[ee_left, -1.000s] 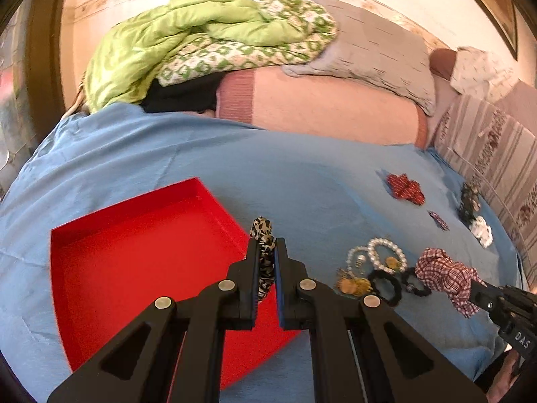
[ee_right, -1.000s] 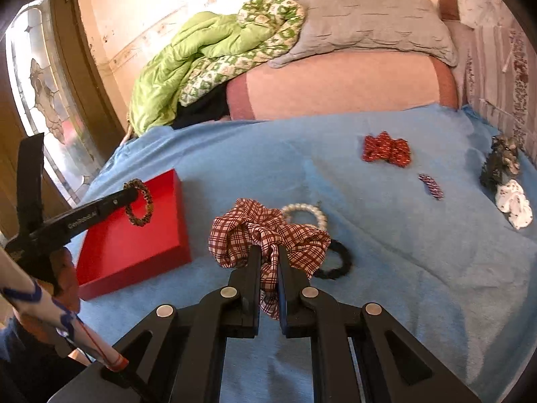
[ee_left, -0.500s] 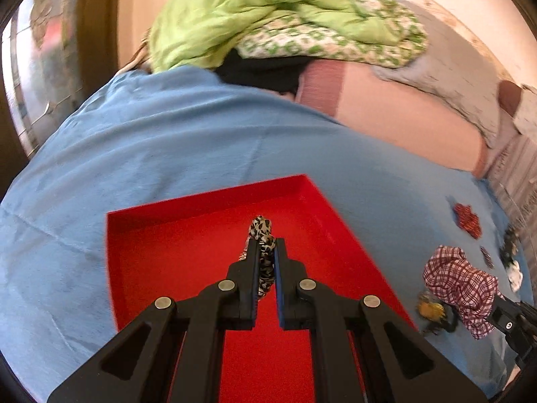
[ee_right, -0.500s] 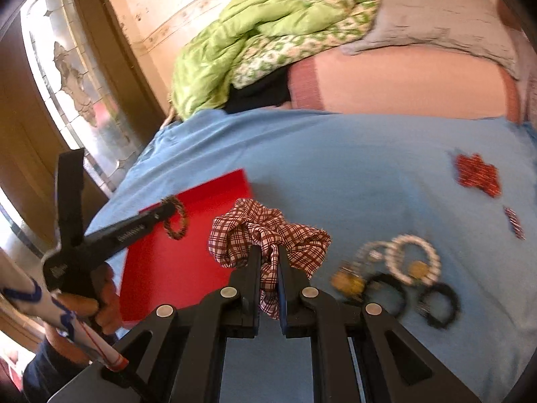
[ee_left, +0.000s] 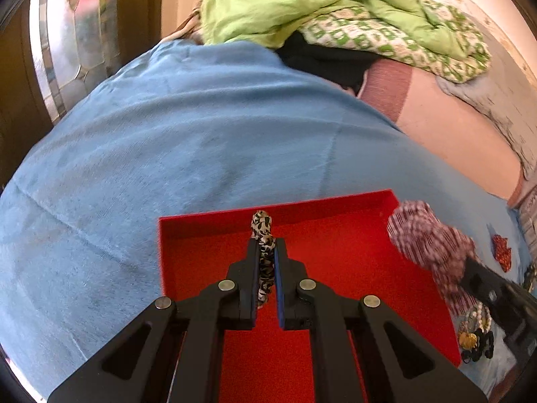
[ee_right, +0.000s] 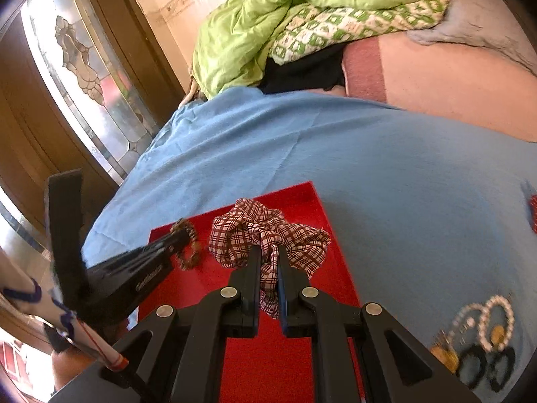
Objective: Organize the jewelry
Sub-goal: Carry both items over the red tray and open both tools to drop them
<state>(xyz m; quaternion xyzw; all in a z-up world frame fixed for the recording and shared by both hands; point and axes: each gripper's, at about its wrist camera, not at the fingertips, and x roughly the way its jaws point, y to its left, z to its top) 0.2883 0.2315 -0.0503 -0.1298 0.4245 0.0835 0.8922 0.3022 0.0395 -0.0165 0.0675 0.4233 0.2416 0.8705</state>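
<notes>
My left gripper (ee_left: 266, 252) hangs over the red tray (ee_left: 335, 258), which lies on the blue bed cover (ee_left: 201, 141). Its fingers (ee_left: 252, 268) are clamped on a leopard-print scrunchie (ee_left: 263, 235), held on edge so that its top loop stands up past my fingertips, over the tray's floor near its far wall. I cannot tell whether the scrunchie's lower end touches the tray.

My right gripper (ee_right: 268, 262) also sits above the tray, close to its right-hand edge. Its fingers (ee_right: 254, 268) are clamped on a red and white plaid scrunchie (ee_right: 268, 231), whose ruffles fan out to both sides above the tips, with a fold hanging down between them.

Seen from my right wrist, the left gripper reaches in over the tray's left side with the leopard-print scrunchie at its tip, just beside the plaid one but apart from it.

On the bed cover to the right of the tray lie pearl bracelets (ee_right: 493, 319), black hair ties (ee_right: 486, 366) and a gold piece (ee_right: 444, 356), bunched together. A red scrunchie (ee_left: 501, 252) lies farther to the right of the tray. Beyond the tray, at the head of the bed, a green quilt (ee_left: 302, 3) is heaped.
</notes>
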